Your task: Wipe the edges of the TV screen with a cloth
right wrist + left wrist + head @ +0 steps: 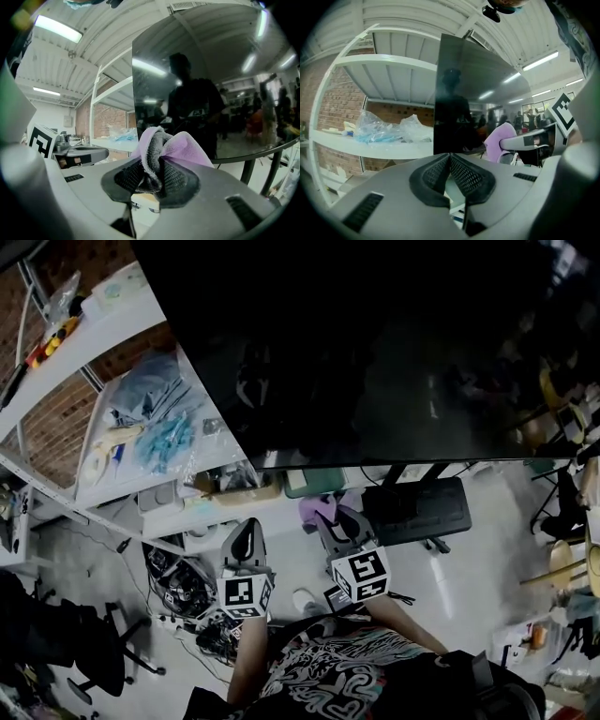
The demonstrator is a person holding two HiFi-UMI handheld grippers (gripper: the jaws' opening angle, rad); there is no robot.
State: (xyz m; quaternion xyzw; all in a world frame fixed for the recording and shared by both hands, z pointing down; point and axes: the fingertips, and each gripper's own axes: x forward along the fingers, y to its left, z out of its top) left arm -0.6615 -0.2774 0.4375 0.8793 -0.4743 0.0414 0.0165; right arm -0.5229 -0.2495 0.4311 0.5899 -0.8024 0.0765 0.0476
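Pinching the purple cloth [185, 145] tight, the right gripper [158, 171] points up at the TV screen [211, 61], near its bottom edge. The cloth sticks out past the jaws in a soft bunch. I think that lets the fluffy part rub the edge while the hard jaws stay off the glass. It is not touching the screen yet. The left gripper [450, 164] is squeezed closed on nothing and hangs beside it.
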